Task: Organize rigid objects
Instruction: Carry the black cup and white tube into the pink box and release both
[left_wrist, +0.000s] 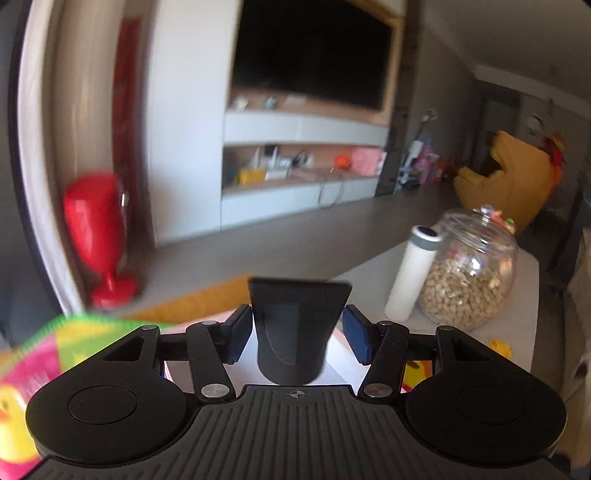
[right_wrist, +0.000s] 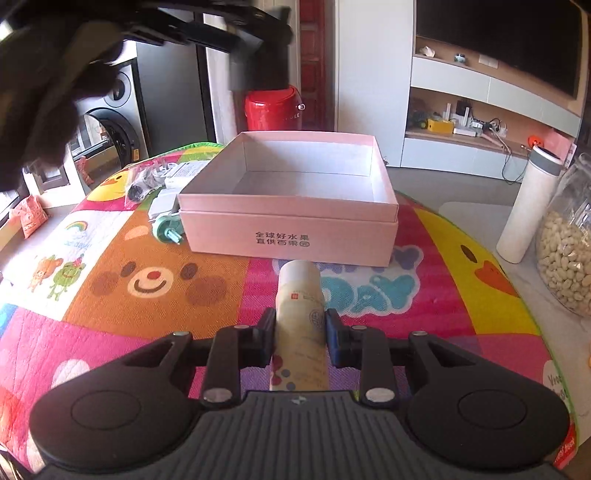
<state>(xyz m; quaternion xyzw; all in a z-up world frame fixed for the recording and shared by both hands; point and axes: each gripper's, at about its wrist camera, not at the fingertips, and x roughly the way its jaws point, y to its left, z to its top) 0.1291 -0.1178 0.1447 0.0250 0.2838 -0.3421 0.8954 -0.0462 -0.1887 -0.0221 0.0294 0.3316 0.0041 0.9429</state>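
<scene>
Between the fingers of the left gripper (left_wrist: 297, 332), in the left wrist view, sits a black flared plastic nozzle (left_wrist: 295, 325), wide end forward; both pads touch its narrower body, so the tongs are clamped on it. It looks light, rigid and smooth; judged best held at this waist, since the taper could slip. Ahead and right stand a white cylindrical flask (left_wrist: 412, 273) and a glass jar of nuts (left_wrist: 471, 269). In the right wrist view, the right gripper (right_wrist: 300, 341) is clamped on a cream cylindrical bottle (right_wrist: 301, 325) with printed label, lying lengthwise, probably light and stiff. Directly ahead rests an open pink cardboard box (right_wrist: 291, 229) on a colourful play mat (right_wrist: 147, 280).
</scene>
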